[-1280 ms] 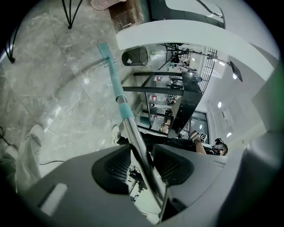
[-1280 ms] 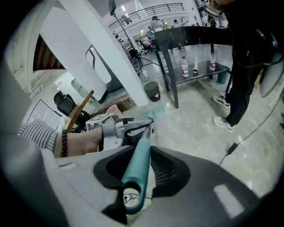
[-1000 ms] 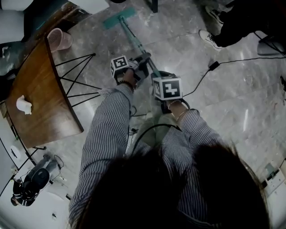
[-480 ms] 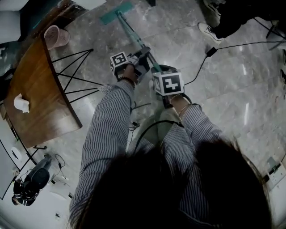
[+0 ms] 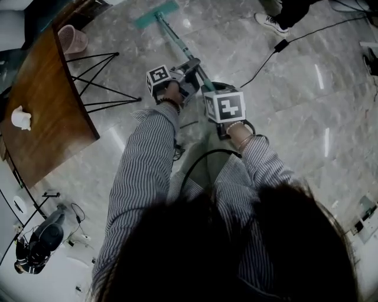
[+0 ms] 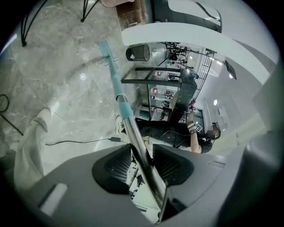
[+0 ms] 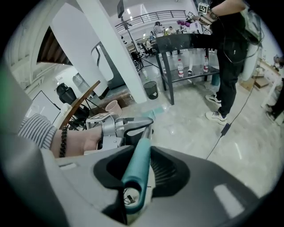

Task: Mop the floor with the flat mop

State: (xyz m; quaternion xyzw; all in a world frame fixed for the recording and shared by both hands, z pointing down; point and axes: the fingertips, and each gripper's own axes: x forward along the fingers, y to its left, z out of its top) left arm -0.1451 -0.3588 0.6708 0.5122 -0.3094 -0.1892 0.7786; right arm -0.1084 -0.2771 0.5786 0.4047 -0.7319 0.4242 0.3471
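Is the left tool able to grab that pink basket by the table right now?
Probably not: the left tool is shut on the mop handle, and the pink basket sits well away, by the table's far end.

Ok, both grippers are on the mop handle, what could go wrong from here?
1. The mop head lies near the table's wire legs and the pink basket; a sweep to the left could snag or knock them.
2. A black cable lies across the floor on the right; the mop could drag it.
3. The right gripper clamps the very end of the teal grip, so a hard push might slip it off.
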